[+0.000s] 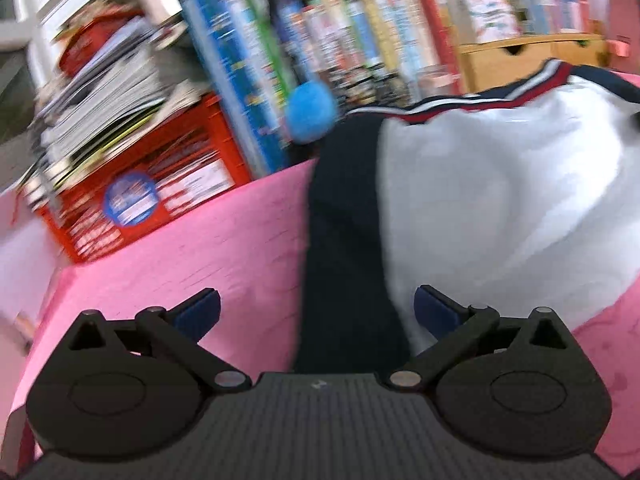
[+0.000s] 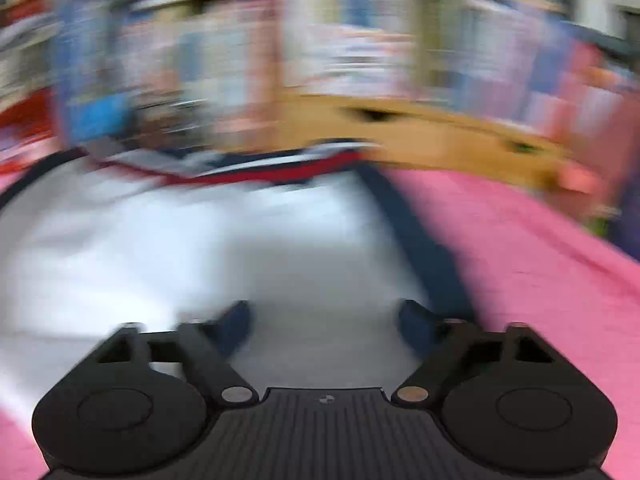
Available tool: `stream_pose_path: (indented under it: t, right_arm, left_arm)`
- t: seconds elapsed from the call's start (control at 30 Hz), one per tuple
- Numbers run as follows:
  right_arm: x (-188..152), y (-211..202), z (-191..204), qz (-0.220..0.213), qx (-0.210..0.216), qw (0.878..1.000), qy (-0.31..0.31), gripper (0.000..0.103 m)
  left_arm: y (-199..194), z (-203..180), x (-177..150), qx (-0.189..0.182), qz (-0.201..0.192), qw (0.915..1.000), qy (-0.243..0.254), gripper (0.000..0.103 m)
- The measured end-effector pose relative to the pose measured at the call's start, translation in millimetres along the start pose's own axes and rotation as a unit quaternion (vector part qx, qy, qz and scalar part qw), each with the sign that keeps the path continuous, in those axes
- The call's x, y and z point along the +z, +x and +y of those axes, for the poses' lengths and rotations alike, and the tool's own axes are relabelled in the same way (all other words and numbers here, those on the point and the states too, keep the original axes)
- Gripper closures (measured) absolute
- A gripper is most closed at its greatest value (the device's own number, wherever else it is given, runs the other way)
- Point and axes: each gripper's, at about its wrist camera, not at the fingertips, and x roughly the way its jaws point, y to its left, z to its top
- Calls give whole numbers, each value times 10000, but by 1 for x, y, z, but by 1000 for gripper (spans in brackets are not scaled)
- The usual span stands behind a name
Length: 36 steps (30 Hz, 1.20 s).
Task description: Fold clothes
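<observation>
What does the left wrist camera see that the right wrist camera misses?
Only the left wrist view shows the red crate stacked with magazines and a fluffy blue ball. Only the right wrist view, which is heavily blurred, shows the pink table stretching off to the shirt's right. Both show the white shirt with navy sleeves and striped collar, the bookshelf, the wooden drawer box, and an open claw, left and right, holding nothing.
</observation>
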Motion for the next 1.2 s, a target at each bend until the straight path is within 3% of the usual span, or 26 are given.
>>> stream_pose_path:
  t: [0.03,0.1,0.2,0.27,0.37,0.43,0.67,0.8,0.9,0.97,1.03,1.2]
  right_arm:
    - [5,-4,-4,-15,-70,10000,37,27]
    - [15,-16,8,-238,266,9993,-69,27]
    - [33,-16,53,-352,749,9948,-587,34]
    - [44,0,87,-287,740,9930,-877,51]
    - [65,40,108,-13,591,9942,-893,56]
    - [76,65,117,209,587,9943,-871,57]
    - [93,107,109,213,961,9939,-502,52]
    - [101,115,107,99,997,9944,-340,47]
    - [98,82,96,12,1242,9922,-62,43]
    - [86,47,93,-161,1343,9907,-116,31]
    - [60,7,91,-347,1319,9902,-288,26]
    - [-9,-32,76,355,1597,9847,-601,26]
  left_arm:
    - [-3,5,2,20,50,9999,-124,0]
    - [-10,5,9,-75,-15,9995,-297,0]
    - [-22,-17,21,-513,-278,9978,-310,0]
    - [-30,-40,27,-906,-426,9947,-227,0]
    - [-29,-85,30,-1282,-570,9899,204,0]
    - [-18,-110,26,-1224,-461,9900,522,0]
    - [1,-99,22,-1569,-117,9875,54,0]
    - [-2,-102,19,-1479,-186,9887,136,0]
    - [0,-98,17,-1548,-170,9878,42,0]
    - [1,-92,16,-1615,-128,9867,-111,0]
    - [0,-85,18,-1626,-63,9863,-287,0]
    - [-11,-61,37,-1763,-71,9800,-916,0]
